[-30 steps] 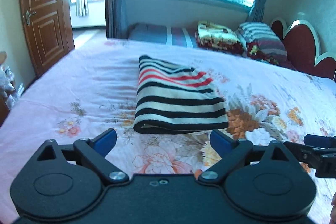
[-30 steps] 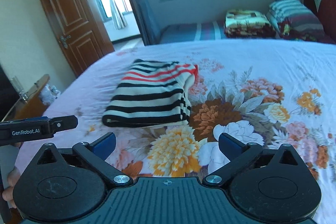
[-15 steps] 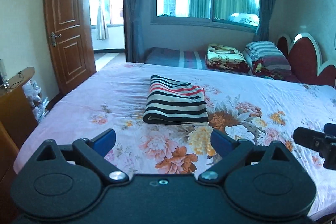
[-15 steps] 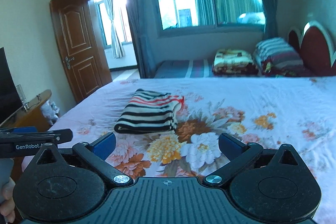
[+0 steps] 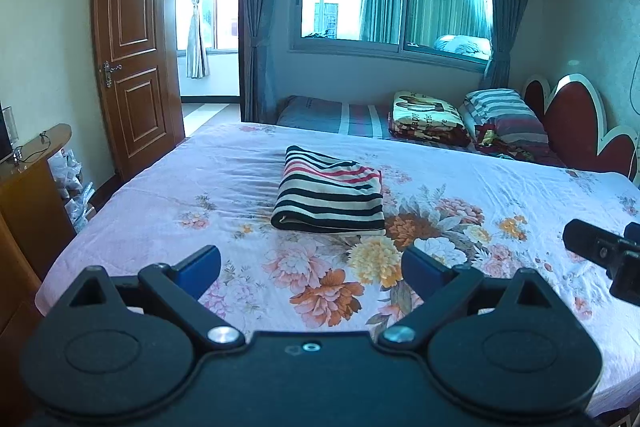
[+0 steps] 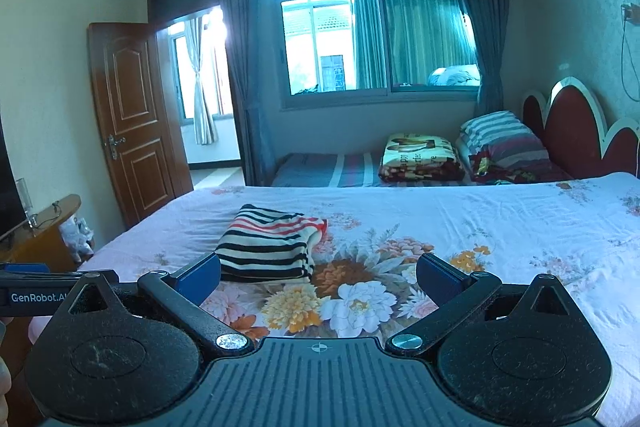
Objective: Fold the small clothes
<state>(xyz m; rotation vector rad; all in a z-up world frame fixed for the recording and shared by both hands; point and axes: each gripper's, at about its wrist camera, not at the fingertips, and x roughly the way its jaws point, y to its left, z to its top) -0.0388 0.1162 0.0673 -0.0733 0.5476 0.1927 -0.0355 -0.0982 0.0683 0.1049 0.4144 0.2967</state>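
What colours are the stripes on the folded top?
The folded top has black and cream stripes, with a few red ones near the far end. It shows best in the left wrist view.

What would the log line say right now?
shirt: folded, on bed | left gripper: open, empty | right gripper: open, empty | both apart from shirt

The left gripper (image 5: 311, 261) is black plastic with two blue finger pads (image 5: 199, 263), round discs and shiny silver screws. The right gripper (image 6: 319, 273) looks the same, with ridged lines and dusty specks. White letters say "GenRobot.AI" at the left edge.
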